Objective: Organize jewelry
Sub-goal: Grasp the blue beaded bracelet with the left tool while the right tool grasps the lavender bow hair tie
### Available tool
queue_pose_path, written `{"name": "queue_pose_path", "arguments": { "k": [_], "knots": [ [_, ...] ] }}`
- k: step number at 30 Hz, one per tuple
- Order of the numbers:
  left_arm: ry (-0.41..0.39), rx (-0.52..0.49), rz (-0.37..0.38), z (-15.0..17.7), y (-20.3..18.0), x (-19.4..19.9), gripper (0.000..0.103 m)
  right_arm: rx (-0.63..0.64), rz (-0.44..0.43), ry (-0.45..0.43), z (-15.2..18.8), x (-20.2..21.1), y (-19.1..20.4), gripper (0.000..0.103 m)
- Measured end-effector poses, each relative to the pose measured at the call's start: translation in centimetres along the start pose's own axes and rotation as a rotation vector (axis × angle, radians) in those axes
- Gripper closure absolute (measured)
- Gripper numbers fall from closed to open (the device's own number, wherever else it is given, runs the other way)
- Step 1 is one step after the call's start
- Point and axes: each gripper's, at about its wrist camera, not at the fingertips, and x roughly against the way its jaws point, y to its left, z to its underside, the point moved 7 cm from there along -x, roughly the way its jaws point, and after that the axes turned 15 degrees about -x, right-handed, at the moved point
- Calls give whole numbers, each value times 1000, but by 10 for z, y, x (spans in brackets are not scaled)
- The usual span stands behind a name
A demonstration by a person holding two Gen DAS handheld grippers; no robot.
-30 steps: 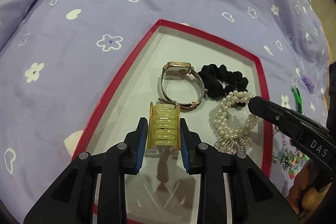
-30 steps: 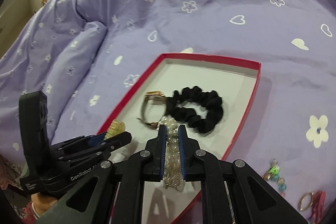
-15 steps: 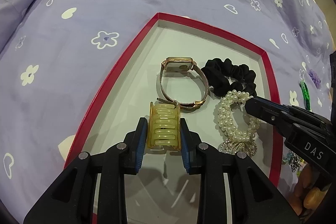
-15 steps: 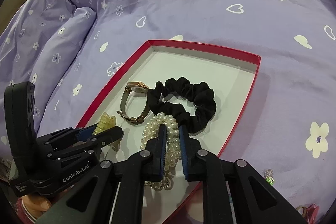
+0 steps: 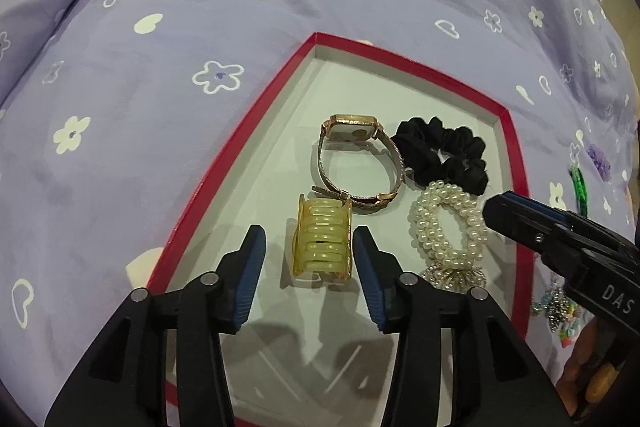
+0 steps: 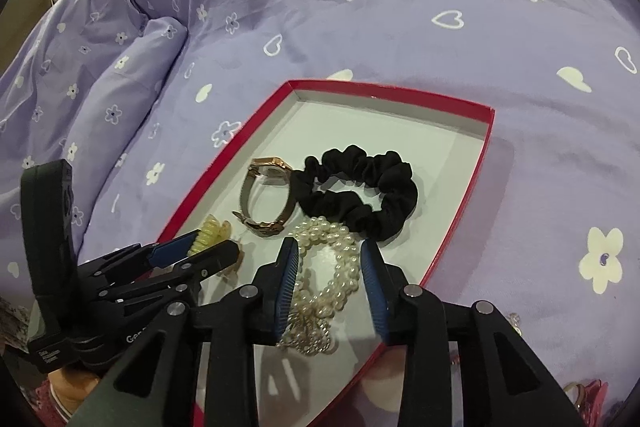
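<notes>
A red-rimmed white tray (image 5: 280,155) (image 6: 400,135) lies on a purple bedspread. In it are a rose-gold watch (image 5: 354,129) (image 6: 268,167), a black scrunchie (image 5: 444,155) (image 6: 384,187), a pearl bracelet (image 5: 448,223) (image 6: 324,267) and a yellow claw clip (image 5: 323,241) (image 6: 210,229). My left gripper (image 5: 308,239) (image 6: 200,255) straddles the clip; its jaws are opening and the pads stand off it. My right gripper (image 6: 329,247) (image 5: 504,207) straddles the pearl bracelet, jaws opening, with the bracelet resting on the tray floor.
The flowered bedspread (image 5: 200,27) surrounds the tray, with a fold (image 6: 100,67) at the left. Loose colourful trinkets (image 5: 560,307), a green piece (image 5: 578,183) and a purple piece (image 5: 600,157) lie right of the tray. A person's fingers (image 5: 592,379) hold the right gripper.
Both pairs of jaws have spread apart. The left one has let go of the yellow clip and the right one of the pearl bracelet, which it first lowered into the tray.
</notes>
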Motion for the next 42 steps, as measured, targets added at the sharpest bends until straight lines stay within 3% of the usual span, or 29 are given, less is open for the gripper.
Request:
{"name": "queue_pose_path", "arguments": {
  "k": [10, 19, 29, 42],
  "knots": [
    [-67, 28, 22, 7, -10, 44, 50, -35, -41, -85, 7, 62, -10, 63],
    [-123, 1, 95, 12, -50, 81, 48, -121, -11, -159, 29, 126, -67, 60],
    [-122, -125, 199, 20, -121, 91, 48, -228, 53, -214, 62, 181, -137, 58],
    [-68, -398, 222, 32, -192, 73, 48, -273, 115, -223, 81, 197, -180, 58]
  ]
}}
